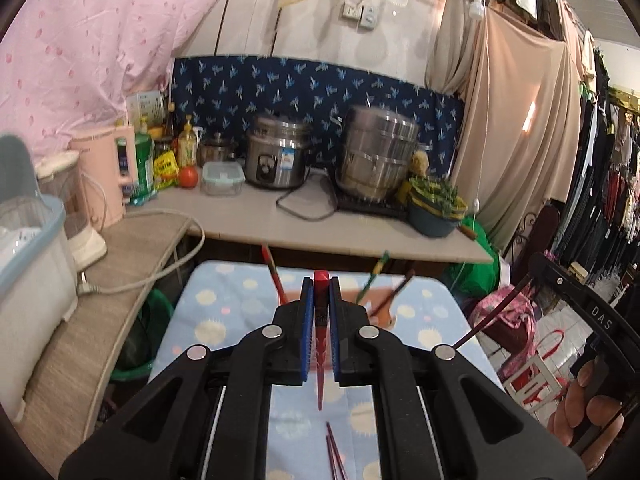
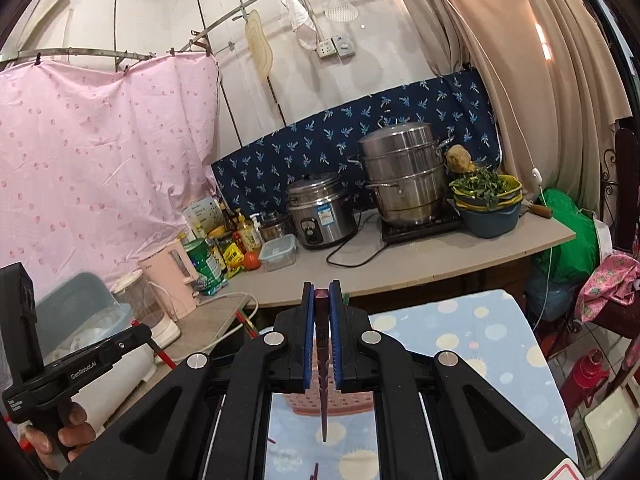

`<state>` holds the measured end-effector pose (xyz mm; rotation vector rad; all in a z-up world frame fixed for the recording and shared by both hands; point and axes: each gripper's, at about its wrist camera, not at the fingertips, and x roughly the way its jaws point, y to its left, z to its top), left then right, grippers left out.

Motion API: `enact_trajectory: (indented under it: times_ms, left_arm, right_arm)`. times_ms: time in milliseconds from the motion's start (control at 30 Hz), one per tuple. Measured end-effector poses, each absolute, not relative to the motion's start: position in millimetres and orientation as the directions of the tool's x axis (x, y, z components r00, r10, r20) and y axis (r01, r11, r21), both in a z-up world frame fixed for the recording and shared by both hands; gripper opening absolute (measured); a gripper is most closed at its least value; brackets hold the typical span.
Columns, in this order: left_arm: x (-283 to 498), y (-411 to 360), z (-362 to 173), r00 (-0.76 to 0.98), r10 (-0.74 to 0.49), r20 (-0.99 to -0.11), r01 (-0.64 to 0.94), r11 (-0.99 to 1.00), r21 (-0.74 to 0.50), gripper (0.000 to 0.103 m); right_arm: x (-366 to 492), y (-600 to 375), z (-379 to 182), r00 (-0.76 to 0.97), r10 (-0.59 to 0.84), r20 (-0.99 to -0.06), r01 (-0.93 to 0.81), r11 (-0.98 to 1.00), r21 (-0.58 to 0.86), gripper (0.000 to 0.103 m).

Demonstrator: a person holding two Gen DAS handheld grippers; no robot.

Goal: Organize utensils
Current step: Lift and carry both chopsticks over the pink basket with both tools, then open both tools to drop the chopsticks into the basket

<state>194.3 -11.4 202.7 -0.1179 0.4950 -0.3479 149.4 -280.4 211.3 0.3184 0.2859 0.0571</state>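
Both jaws are closed on chopsticks: my left gripper (image 1: pixel 321 300) clamps a red chopstick (image 1: pixel 320 364) between its blue pads, tip pointing down toward me, and my right gripper (image 2: pixel 321 308) clamps a purple chopstick (image 2: pixel 323 396) the same way. Under the right one I see a pink basket (image 2: pixel 320 402) on the dotted blue cloth (image 2: pixel 472 344). More chopsticks (image 1: pixel 334 454) lie on the cloth near me in the left view.

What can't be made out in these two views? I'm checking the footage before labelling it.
- Pink slotted basket, right wrist view: mostly hidden behind the right claw; contents unseen.
- Blurred green and dark chopsticks, left wrist view: what holds them is hidden by the left claw.
- Thin dark-red chopsticks: cut off by the bottom edge.
- Red patterned chopstick: pattern too small to read.
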Motion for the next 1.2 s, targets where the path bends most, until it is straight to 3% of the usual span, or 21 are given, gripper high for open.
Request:
enact_trajectory:
  times_ms: [267,367,800,1100,1200]
  left_arm:
    - [241.1,-18.1,245.0,0.898,-0.301,-0.321,0.262,0.952,-0.160,0.007]
    - [263.5,-21.2,245.4,0.907,-0.280,-0.313,0.243,0.958,-0.153,0.007]
    - [318.2,-30.4,193.6,0.871,-0.288,-0.398,0.224,0.954,-0.201,0.007]
    - [323.4,-37.9,161.1,0.841,-0.287,-0.459,0.220,0.956,-0.194,0.007]
    - [320.5,-39.0,160.2,0.835,-0.292,-0.467,0.224,0.954,-0.197,0.018]
  right_arm:
    - [199.7,-289.8,244.9,0.978,0.089,-0.187,-0.014,0.928,0.372,0.008]
    - [220.8,-292.8,244.3,0.979,0.084,-0.184,-0.006,0.921,0.389,0.008]
    - [283.7,-288.5,165.8,0.927,0.117,-0.357,0.035,0.918,0.394,0.008]
    - [288.0,-288.0,147.0,0.906,0.123,-0.404,0.046,0.922,0.384,0.013]
    - [283.6,-288.5,149.0,0.908,0.119,-0.402,0.047,0.925,0.378,0.014]
